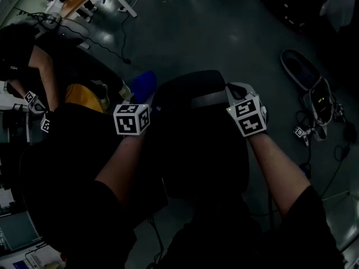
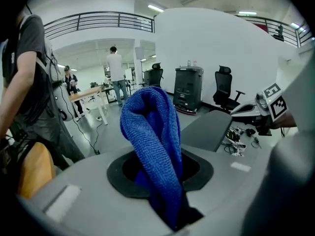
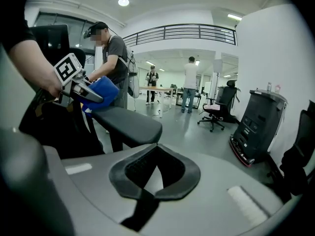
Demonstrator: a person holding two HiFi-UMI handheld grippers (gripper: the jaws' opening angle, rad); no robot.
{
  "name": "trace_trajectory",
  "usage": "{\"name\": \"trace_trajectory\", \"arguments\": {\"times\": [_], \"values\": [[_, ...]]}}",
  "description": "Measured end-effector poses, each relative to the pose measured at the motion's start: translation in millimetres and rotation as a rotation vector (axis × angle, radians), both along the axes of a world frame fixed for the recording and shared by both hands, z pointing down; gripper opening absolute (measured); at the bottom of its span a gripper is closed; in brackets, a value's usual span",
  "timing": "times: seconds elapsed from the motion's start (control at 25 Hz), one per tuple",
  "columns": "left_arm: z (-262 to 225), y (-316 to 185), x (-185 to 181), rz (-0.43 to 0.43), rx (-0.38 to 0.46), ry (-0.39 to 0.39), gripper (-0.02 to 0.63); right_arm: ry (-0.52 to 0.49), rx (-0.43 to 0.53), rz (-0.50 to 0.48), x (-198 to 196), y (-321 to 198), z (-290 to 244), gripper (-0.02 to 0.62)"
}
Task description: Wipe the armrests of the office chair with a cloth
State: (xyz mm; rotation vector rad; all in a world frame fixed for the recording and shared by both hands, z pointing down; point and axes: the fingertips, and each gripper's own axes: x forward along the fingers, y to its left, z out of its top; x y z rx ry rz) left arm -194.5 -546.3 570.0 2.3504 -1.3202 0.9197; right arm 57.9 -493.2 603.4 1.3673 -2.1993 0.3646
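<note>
Clamped tight in the left gripper (image 2: pixel 162 176): the blue cloth (image 2: pixel 150 124), pinched at its lower part and standing up out of the jaws as a thick fold. Nothing in the right gripper (image 3: pixel 153 181): closed fully, pad against pad, with only floor visible through the opening above.

In the left gripper view, at about 2 o'clock from the cloth: the dark pad of an armrest (image 2: pixel 206 129), near but apart, not touched by the fabric. Long axis pointing away from the jaws toward 1 o'clock, with the right gripper beyond it at 3 o'clock. In the right gripper view, such a pad at 11 o'clock, stretching toward 10 o'clock, with the cloth-holding gripper at its far end.

Hard to tell from the dark head view whether left or right armrest of the office chair (image 1: pixel 202 150). Visible there: the two marker cubes at 9 and 3 o'clock of the chair back, and a bit of blue at 12 o'clock of the left one.

Probably no wiping contact yet. Likely needed next: swing the cloth toward 2 o'clock, lay the fold flat on the pad, then stroke along the long axis, not across. Nearer and loaded, so a job for the left hand, with the empty right one perhaps steadying the chair.
</note>
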Motion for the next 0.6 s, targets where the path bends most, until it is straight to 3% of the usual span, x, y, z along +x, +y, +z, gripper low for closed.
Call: {"name": "trace_trajectory", "arguments": {"times": [0.6], "values": [[5, -19, 20, 0.083, -0.008, -0.136, 0.126, 0.067, 0.009, -0.054, -9, -8, -3, -0.002]]}}
